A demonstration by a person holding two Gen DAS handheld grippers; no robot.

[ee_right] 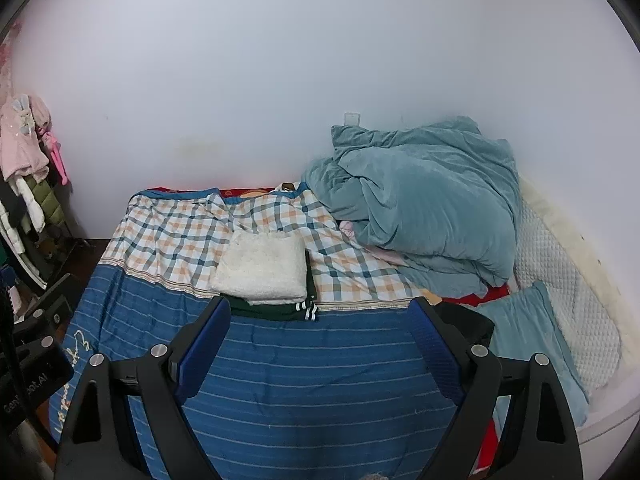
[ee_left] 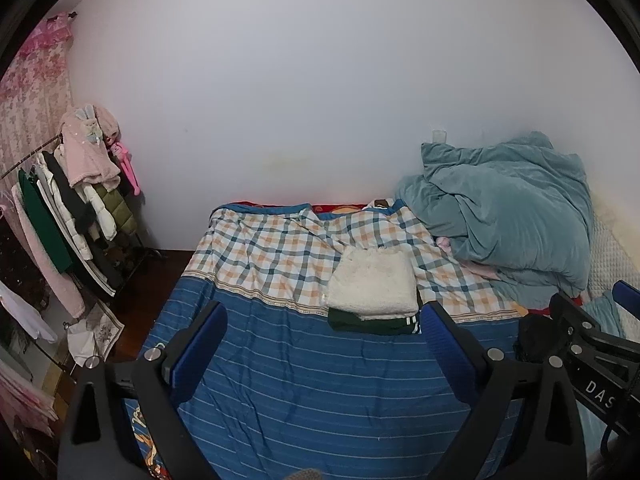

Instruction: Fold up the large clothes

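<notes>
Both the left gripper (ee_left: 322,326) and the right gripper (ee_right: 320,320) hang released and empty above the blue striped bedsheet (ee_left: 304,380), blue pads spread wide. The folded white fleecy garment (ee_right: 262,266) lies on a folded dark green garment with white cuff stripes (ee_right: 280,309) at twelve o'clock, where the stripes meet the checked panel. The next large piece probably comes from the crumpled teal quilt (ee_right: 424,200) heap at two o'clock; judging so, pinch two matching corners, spread it flat on the stripes, and keep clear of the stack.
</notes>
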